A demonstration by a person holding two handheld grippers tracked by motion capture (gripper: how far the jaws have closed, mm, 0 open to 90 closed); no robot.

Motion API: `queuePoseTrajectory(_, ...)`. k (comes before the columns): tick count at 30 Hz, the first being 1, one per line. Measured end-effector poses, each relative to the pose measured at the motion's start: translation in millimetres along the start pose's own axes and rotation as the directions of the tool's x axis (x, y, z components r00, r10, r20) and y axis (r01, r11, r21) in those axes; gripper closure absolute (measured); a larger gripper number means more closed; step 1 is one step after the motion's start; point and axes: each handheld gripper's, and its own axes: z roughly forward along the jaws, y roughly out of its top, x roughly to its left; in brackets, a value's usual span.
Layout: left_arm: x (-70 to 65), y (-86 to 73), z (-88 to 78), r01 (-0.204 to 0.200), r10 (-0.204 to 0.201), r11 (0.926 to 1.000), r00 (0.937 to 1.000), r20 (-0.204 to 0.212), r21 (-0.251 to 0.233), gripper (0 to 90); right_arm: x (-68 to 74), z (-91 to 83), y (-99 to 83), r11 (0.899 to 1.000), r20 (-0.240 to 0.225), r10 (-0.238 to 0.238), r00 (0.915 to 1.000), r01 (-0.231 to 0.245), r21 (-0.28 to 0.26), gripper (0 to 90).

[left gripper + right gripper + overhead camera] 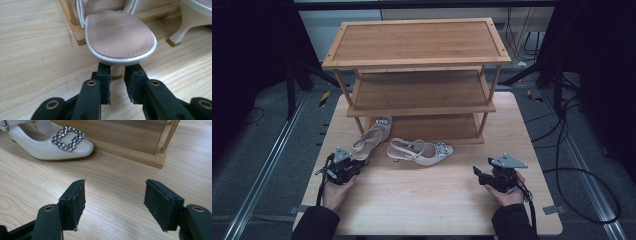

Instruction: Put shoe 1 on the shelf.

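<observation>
Two pale slingback sandals with rhinestone buckles lie on the table in front of a wooden shoe rack [417, 42]. One sandal [373, 134] slants with its toe up on the rack's bottom shelf. Its heel end [118, 32] hangs over my left gripper [117, 71], whose jaws close on the short heel from both sides. In the high view, that left gripper [358, 162] sits at the sandal's rear. The other sandal [422, 150] lies flat, toe to the right. My right gripper [477, 172] rests open on the table, well short of that sandal's buckled toe [50, 145].
The three-shelf rack stands at the table's far half, its base board [130, 137] just beyond the flat sandal. The second sandal's heel [190, 20] shows to the right of the held one. Bare tabletop [427, 200] lies between my hands; cables trail on the floor at right.
</observation>
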Motion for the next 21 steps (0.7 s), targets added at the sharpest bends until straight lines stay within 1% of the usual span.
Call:
queuePoseTrajectory(3,-1.8,0.9,1.8,-0.006,0.006,1.0000,1.0000,0.005,-0.001,75.4,0.2,0.5,-0.1,1.000,0.001,-0.003,1.0000,0.003,0.001,33.6)
queuePoseTrajectory(6,-1.9,4.1,2.0,0.000,0.000,1.0000,1.0000,0.008,0.003,77.0,0.3,0.8,-0.1,1.000,0.001,-0.001,1.0000,0.001,0.001,33.8)
queuePoseTrajectory(8,-2.9,9.6,2.2,0.002,-0.002,1.0000,0.9998,0.018,-0.008,77.5,0.3,1.1,-0.2,1.000,0.000,-0.001,1.0000,0.001,0.004,33.9)
queuePoseTrajectory(10,-3.8,14.0,4.5,0.004,-0.004,1.0000,0.9997,0.024,-0.005,78.4,0.4,1.2,-0.2,1.000,0.000,-0.001,1.0000,0.001,0.003,34.0)
queuePoseTrajectory(12,-4.4,14.3,7.1,0.003,-0.003,1.0000,0.9994,0.034,0.000,78.6,0.5,0.8,-0.1,1.000,0.000,-0.001,1.0000,0.001,0.000,34.1)
queuePoseTrajectory(14,-6.1,13.6,9.4,-0.017,0.016,0.9997,0.9995,0.028,0.016,78.9,0.1,0.5,-0.1,1.000,-0.001,0.000,1.0000,0.000,0.000,34.2)
queuePoseTrajectory(16,-6.3,13.9,9.5,-0.019,0.019,0.9997,0.9995,0.026,0.015,79.1,0.0,1.0,-0.3,1.000,-0.001,0.001,1.0000,-0.001,0.002,34.3)
queuePoseTrajectory(17,-6.1,14.6,8.9,-0.016,0.016,0.9998,0.9996,0.025,0.007,79.3,0.3,1.2,-0.3,1.000,-0.004,0.002,1.0000,-0.002,0.004,34.3)
queuePoseTrajectory(18,-4.4,20.3,7.8,-0.003,0.003,1.0000,0.9997,0.025,0.002,79.3,0.5,1.9,-0.4,1.000,-0.002,-0.005,1.0000,0.005,0.002,34.4)
queuePoseTrajectory(20,-3.8,26.8,7.6,0.008,-0.008,0.9999,0.9997,0.024,-0.015,79.2,1.0,2.2,-0.3,1.000,-0.004,-0.006,1.0000,0.006,0.005,34.4)
queuePoseTrajectory(21,-4.1,28.4,9.1,0.014,-0.013,0.9995,0.9994,0.031,-0.027,79.2,1.1,2.1,-0.2,1.000,-0.004,-0.006,1.0000,0.006,0.004,34.5)
